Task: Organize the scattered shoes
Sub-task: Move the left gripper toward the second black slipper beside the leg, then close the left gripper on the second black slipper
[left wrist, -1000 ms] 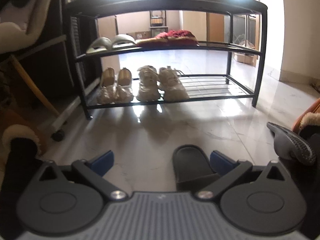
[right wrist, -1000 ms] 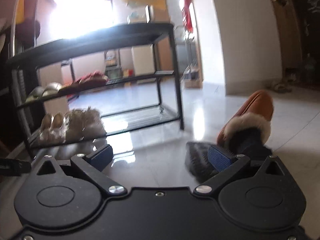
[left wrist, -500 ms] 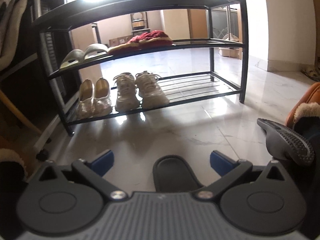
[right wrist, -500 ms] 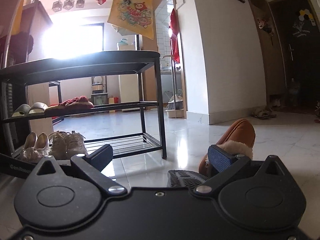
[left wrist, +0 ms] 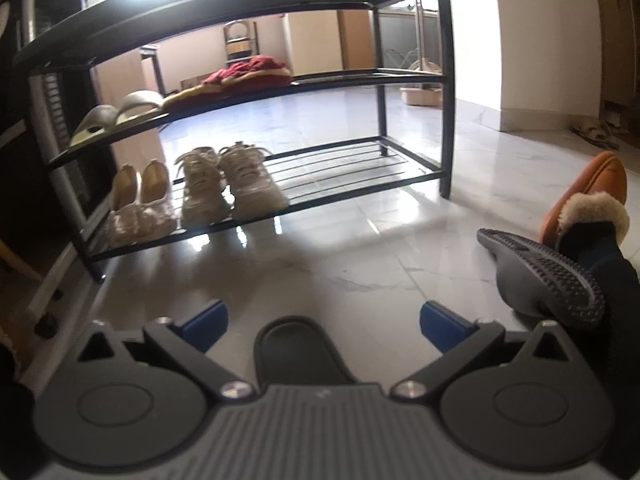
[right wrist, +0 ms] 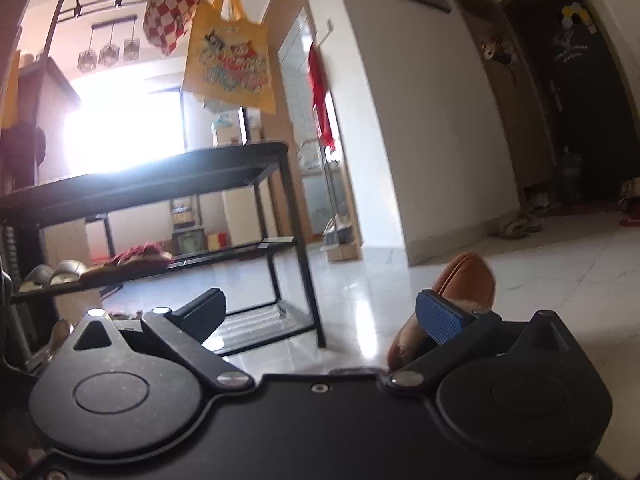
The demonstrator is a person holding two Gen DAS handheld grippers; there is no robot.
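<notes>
1. My left tongs (left wrist: pixel 323 316) are spread wide and hold nothing; a black slide sandal (left wrist: pixel 298 354) lies on the floor between them
2. A second black sandal (left wrist: pixel 540 276), sole up, leans beside a brown fur-lined slipper (left wrist: pixel 588 196), right of them
3. My right tongs (right wrist: pixel 320 310) gape empty, shoe rack (right wrist: pixel 160 184) ahead-left

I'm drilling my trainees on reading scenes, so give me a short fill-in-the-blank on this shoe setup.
1. The cream sneakers sit on the rack's ____ shelf.
2. The black slide sandal lies between the fingers of the ____ hand-held gripper.
3. The red slippers rest on the ____ shelf of the shoe rack.
4. The fur-lined slipper is ____ in colour.

Missing words: bottom; left; middle; brown
</notes>
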